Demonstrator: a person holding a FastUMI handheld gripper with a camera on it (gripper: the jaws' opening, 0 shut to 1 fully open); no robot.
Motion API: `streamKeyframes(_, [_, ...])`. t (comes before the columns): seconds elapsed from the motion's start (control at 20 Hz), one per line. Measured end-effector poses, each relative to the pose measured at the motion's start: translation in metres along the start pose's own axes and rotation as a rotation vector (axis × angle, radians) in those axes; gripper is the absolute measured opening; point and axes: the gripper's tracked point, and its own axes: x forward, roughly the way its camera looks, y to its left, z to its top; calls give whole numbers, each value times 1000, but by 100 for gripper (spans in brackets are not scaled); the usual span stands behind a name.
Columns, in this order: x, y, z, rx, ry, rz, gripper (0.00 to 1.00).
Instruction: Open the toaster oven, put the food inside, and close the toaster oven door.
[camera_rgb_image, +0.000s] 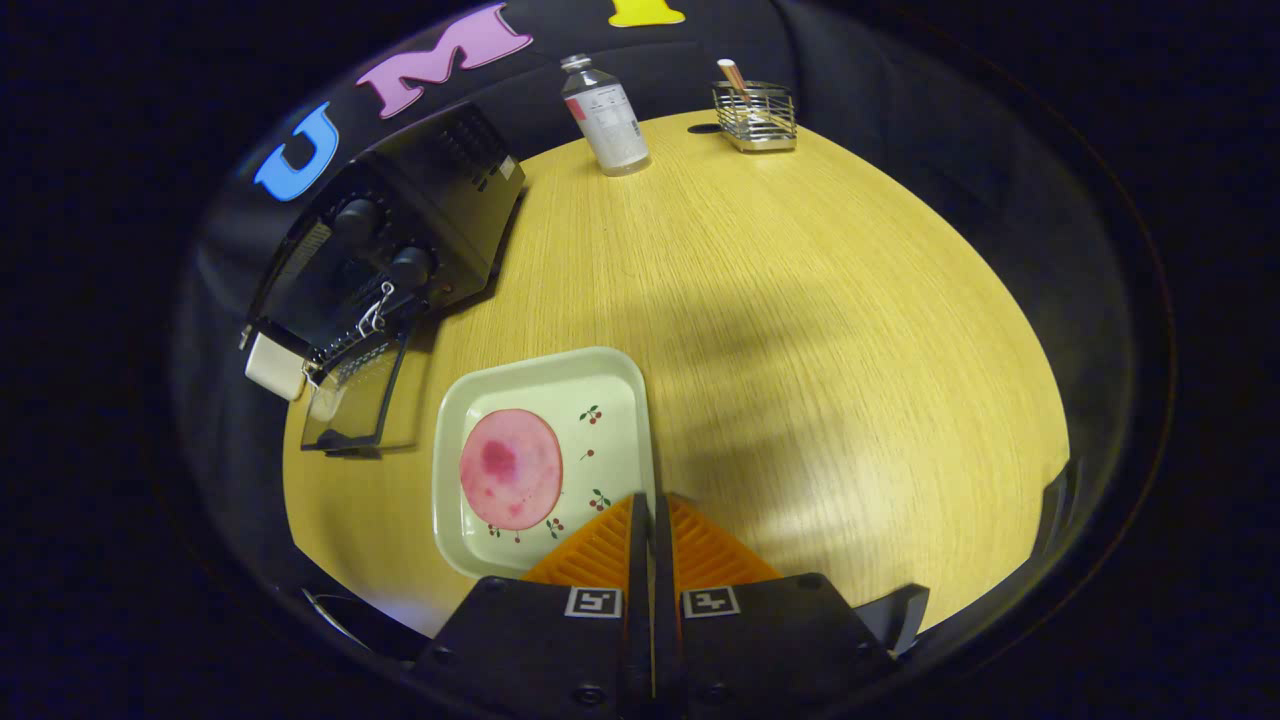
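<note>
Door: black toaster oven (400, 240) beyond the claw to its left, its glass door (352, 395) already hanging open | Food: round pink slice (510, 468) not yet moved, on pale green square tray (610, 385) just ahead-left | Claw (652, 515): orange fingers pressed together, empty, over wooden tabletop (800, 330) | Left: grasp, load, close door.

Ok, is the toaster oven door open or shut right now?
Open. The toaster oven has its glass door swung down toward the table, the rack showing behind it. The gripper is shut, empty, near the tray.
</note>
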Motion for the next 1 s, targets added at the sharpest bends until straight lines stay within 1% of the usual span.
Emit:
streamKeyframes(0.1, [-2, 6, -4, 93, 8, 43, 8])
streamKeyframes(0.2, [-8, 9, -2, 122, -12, 71, 7])
streamKeyframes(0.3, [-14, 13, 2, 143, -28, 81, 7])
streamKeyframes(0.5, [-26, 13, 9, 222, -74, 59, 6])
streamKeyframes(0.65, [-40, 16, 14, 295, -104, 57, 6])
streamKeyframes(0.85, [-72, 23, 20, 380, -193, 55, 6])
streamKeyframes(1.0, [-93, 31, 14, 459, -243, 48, 6])
